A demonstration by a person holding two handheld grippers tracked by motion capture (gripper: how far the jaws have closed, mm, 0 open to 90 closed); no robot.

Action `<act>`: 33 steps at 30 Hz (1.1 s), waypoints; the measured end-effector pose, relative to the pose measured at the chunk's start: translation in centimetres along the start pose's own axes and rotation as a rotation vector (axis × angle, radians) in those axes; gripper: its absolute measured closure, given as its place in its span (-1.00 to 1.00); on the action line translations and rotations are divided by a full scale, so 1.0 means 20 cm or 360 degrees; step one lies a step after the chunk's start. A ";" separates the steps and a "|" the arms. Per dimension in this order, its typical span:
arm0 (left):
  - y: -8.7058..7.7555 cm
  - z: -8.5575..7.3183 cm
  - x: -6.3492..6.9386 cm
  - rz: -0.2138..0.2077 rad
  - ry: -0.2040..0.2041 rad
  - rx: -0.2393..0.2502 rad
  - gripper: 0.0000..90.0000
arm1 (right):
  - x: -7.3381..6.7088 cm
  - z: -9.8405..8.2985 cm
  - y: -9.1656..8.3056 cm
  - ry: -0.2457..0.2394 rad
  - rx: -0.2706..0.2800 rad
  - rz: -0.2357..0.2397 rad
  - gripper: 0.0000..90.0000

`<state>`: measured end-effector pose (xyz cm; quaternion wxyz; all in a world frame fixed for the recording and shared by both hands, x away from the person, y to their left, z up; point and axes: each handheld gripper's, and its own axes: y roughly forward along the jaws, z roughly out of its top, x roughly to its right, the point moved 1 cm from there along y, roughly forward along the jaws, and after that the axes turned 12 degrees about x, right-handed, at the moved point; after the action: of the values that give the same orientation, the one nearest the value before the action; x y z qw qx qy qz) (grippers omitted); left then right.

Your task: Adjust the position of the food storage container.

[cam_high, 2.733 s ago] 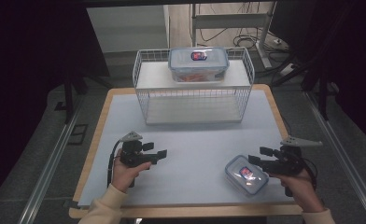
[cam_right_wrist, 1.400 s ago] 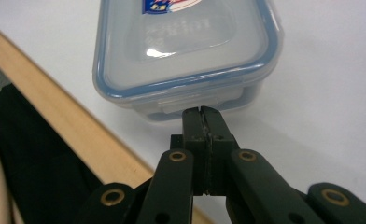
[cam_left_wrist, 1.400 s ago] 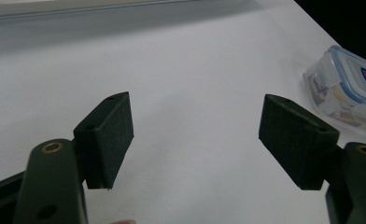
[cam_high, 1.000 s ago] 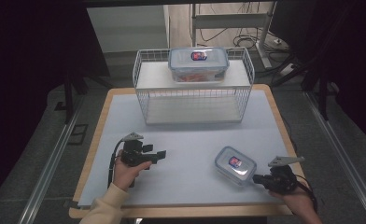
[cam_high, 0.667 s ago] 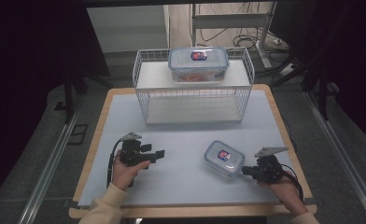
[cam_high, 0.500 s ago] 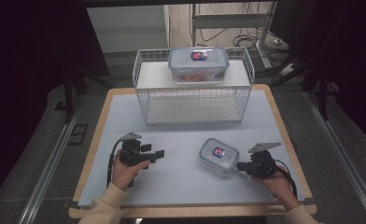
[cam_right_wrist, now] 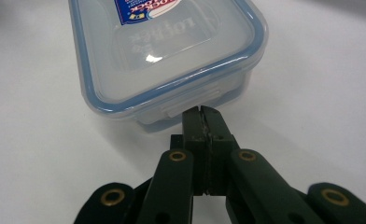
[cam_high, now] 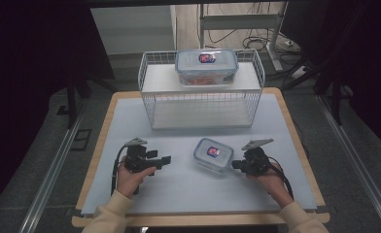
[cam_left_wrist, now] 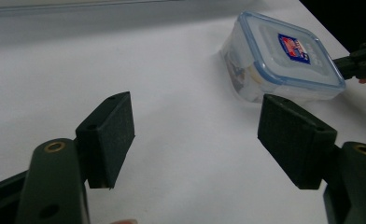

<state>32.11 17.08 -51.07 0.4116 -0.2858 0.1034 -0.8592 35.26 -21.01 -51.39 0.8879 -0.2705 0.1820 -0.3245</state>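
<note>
- High view: two lidded clear containers, two grippers, one wire basket, one worktop [cam_high: 188,194] with a pale mat inside a wooden edge.
- Small container [cam_high: 213,154] lying on the mat near the front, right of centre, turned at an angle; blue-rimmed lid on, one red-and-blue label on top.
- Large container [cam_high: 206,66] standing on top of the white wire basket [cam_high: 200,104] at the far side of the worktop; same kind of blue-rimmed lid and label, orange contents inside.
- Right gripper [cam_high: 237,165] held low at the small container's right end, tips at its edge; grey three-cornered plate on top, cable trailing back along the sleeve.
- Left gripper [cam_high: 165,159] held over bare mat, well apart from the small container, pointing toward it; one hand [cam_high: 130,177] wrapped around the grip.
- Right gripper view: right gripper [cam_right_wrist: 203,114] with both jaws pressed flat together, nothing between them, tips against the side wall of the small container [cam_right_wrist: 162,51] just under a lid clasp.
- Left gripper view: left gripper [cam_left_wrist: 195,122] with jaws spread wide, only white mat between them; small container [cam_left_wrist: 284,60] farther off at upper right, the other gripper's dark tips at its far end.
</note>
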 end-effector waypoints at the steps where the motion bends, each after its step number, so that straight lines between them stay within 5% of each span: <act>1: 0.00 0.00 0.00 0.0002 -0.0001 0.0002 -0.39 | 0.00 0.00 0.00 0.0003 0.0002 -0.0002 0.99; 6: 0.00 0.00 0.00 0.0002 -0.0002 0.0002 -0.40 | -0.01 0.00 -0.03 0.0013 0.0026 0.0003 0.99; 12: -0.01 0.00 0.00 0.0000 -0.0002 0.0007 -0.40 | -0.14 -0.03 -0.06 -0.0057 -0.0005 0.0114 0.99; 14: 0.00 0.00 0.00 0.0003 -0.0004 0.0007 -0.40 | -0.21 -0.03 -0.04 -0.0085 -0.0013 0.0175 0.99; 18: 0.00 0.00 0.00 0.0001 -0.0003 0.0001 -0.40 | -0.25 -0.02 0.03 -0.0107 -0.0002 0.0159 0.99; 24: 0.00 0.00 0.00 0.0002 -0.0002 0.0000 -0.40 | -0.26 -0.01 0.10 -0.0130 -0.0015 0.0141 0.99; 33: 0.00 0.00 -0.01 0.0004 -0.0004 -0.0006 -0.40 | -0.17 0.00 0.06 -0.0057 0.0052 0.0047 0.99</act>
<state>32.16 17.18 -51.21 0.4122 -0.2875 0.1049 -0.8582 33.38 -17.96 -51.64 0.9000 -0.2589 0.1647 -0.3095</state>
